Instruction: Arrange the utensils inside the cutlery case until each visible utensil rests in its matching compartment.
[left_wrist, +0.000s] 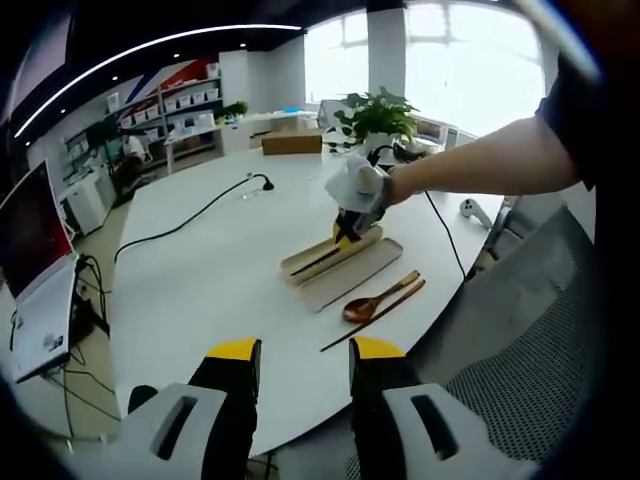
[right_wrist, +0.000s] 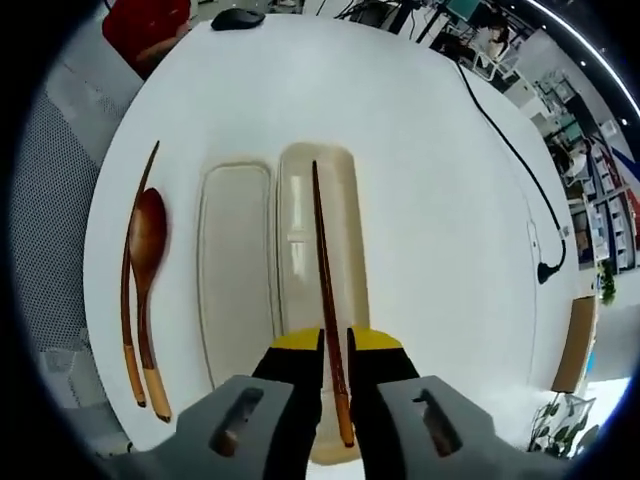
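Note:
A beige cutlery case (right_wrist: 350, 230) lies open on the round white table (right_wrist: 430, 150), its flat lid (right_wrist: 235, 270) beside it on the left. My right gripper (right_wrist: 335, 352) is shut on the thick end of a dark wooden chopstick (right_wrist: 322, 250) that runs lengthwise over the case. A wooden spoon (right_wrist: 148, 250) and a second chopstick (right_wrist: 133, 250) lie left of the lid. From the left gripper view the case (left_wrist: 345, 250), spoon (left_wrist: 372, 303) and loose chopstick (left_wrist: 378, 312) are far ahead, with the right gripper (left_wrist: 352, 222) in a gloved hand over the case. My left gripper (left_wrist: 305, 355) hangs open near the table edge.
A black cable (left_wrist: 190, 218) crosses the table toward its middle. A potted plant (left_wrist: 378, 115) and a cardboard box (left_wrist: 292, 143) stand at the far side. A mesh chair (left_wrist: 520, 340) sits close to the edge by the spoon. A black mouse (right_wrist: 238, 18) lies far off.

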